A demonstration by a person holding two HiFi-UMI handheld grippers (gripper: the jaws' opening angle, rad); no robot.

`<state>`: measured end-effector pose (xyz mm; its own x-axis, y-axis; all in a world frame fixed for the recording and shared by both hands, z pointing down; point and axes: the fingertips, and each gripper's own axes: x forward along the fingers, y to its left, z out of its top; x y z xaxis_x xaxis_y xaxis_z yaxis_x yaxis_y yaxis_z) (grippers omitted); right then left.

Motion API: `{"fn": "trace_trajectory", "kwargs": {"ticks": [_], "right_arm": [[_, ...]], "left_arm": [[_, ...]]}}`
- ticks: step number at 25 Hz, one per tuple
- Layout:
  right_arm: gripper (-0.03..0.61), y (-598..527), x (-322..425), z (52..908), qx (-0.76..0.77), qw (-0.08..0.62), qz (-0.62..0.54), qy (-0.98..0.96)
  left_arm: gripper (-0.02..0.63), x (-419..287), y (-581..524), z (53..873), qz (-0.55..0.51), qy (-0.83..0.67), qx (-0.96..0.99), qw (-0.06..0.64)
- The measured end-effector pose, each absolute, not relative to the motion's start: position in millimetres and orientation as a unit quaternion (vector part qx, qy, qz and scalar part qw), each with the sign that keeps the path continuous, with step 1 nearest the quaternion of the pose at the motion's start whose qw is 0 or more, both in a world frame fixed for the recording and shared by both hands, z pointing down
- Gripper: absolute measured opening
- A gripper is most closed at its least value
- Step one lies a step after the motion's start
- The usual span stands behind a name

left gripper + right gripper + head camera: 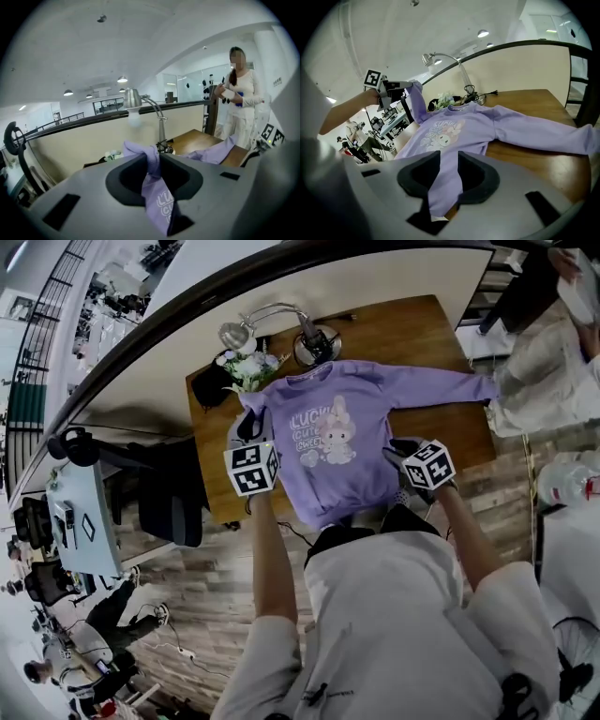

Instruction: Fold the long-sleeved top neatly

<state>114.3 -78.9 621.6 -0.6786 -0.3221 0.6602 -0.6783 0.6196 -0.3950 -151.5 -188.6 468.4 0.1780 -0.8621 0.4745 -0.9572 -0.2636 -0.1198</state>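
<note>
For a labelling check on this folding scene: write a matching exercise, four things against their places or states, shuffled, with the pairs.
1 left hand-held gripper
2 right hand-held gripper
3 desk lamp
4 outstretched sleeve

A lies flat on the wooden table
B stands at the table's far edge
C shut on the purple top by its hem
D shut on a raised bunch of purple fabric

Pairs: 1-D, 2-C, 3-B, 4-A

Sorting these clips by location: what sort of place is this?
Probably an open-plan office or lab mezzanine: a wooden table with a desk lamp stands by a railing, and work desks show on the floor below.
</note>
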Motion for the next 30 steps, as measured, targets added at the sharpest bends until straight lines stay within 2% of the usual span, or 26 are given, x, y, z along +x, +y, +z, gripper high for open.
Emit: {"fn": "trace_trajectory", "kwargs": {"ticks": [9, 10, 11, 15, 19, 26, 30], "right_arm": [[0.119, -69.8, 222.0, 628.5, 0.35, 0.242, 0.349, -0.835], [0.118, -69.1, 232.1, 631.3, 0.356, 0.24, 0.354, -0.831], [0.118, -68.1, 240.8, 634.9, 0.361, 0.238, 0.36, -0.827], [0.118, -59.3, 266.9, 650.4, 0.367, 0.242, 0.378, -0.815], [0.118, -77.0, 301.4, 654.6, 0.404, 0.218, 0.39, -0.798], [0.13, -140.7, 373.2, 665.2, 0.529, 0.113, 0.445, -0.714], [0.169, -164.7, 431.6, 670.5, 0.603, 0.076, 0.458, -0.649]], "left_arm": [[0.101, -8.0, -222.0, 564.9, 0.337, -0.57, 0.742, 0.106], [0.129, 13.5, -225.1, 584.8, 0.351, -0.557, 0.744, 0.114], [0.193, 36.3, -226.5, 603.8, 0.366, -0.539, 0.749, 0.122], [0.207, 100.5, -213.9, 635.0, 0.387, -0.488, 0.77, 0.14], [0.207, 117.2, -195.8, 630.3, 0.373, -0.478, 0.783, 0.142], [0.206, 98.4, -161.5, 616.6, 0.318, -0.495, 0.792, 0.161], [0.161, 110.8, -145.4, 597.1, 0.239, -0.495, 0.814, 0.188]]}}
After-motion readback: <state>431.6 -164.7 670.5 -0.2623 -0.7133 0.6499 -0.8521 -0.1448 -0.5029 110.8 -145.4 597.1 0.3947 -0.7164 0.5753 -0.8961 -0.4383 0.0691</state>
